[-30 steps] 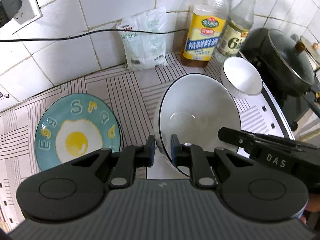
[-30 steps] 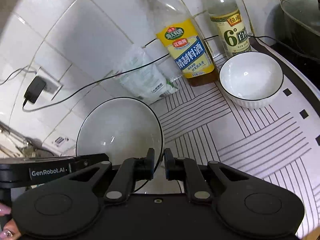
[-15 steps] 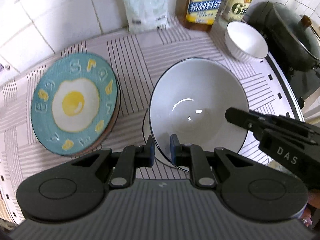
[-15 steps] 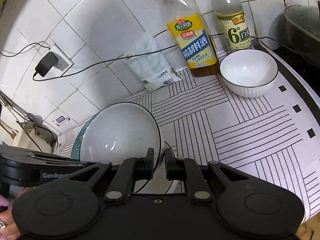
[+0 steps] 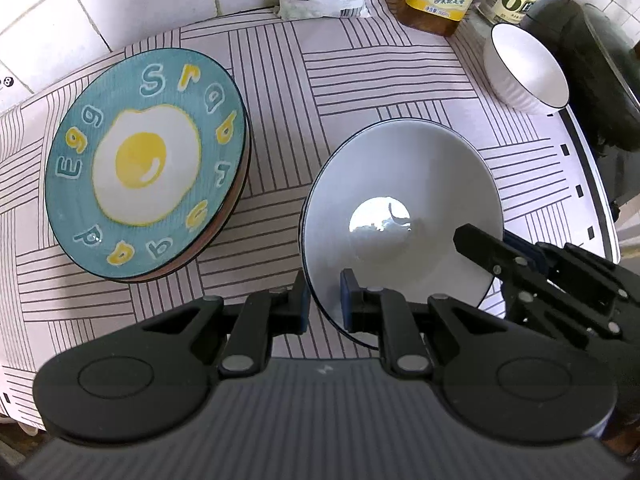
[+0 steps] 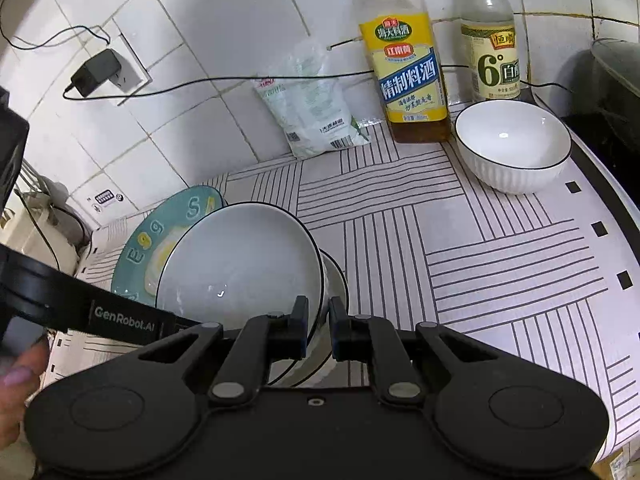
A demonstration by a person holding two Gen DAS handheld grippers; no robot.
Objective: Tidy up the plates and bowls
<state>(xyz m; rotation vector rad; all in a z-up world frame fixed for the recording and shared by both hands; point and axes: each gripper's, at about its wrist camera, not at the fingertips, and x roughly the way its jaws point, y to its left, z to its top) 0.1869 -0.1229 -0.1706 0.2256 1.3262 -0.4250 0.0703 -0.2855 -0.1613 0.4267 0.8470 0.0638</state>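
Left gripper (image 5: 323,300): low over the striped cloth (image 5: 360,80), pointing toward the tiled wall, its fingers clamped on the near rim of the big bowl (image 5: 400,216), one finger inside, one outside.
Right gripper (image 6: 319,322): comes in from the opposite side, clenched on the same rim; its black body shows at the lower right of the left camera's view.
Big bowl: tilted, held by both grippers just above a second bowl (image 6: 336,276) whose rim peeks out beneath it.
Egg plate (image 5: 146,160): flat on the cloth, just left of the big bowl, topping a short stack.
Small bowl (image 6: 513,144): upright near the bottles (image 6: 412,76), well apart from the held bowl.
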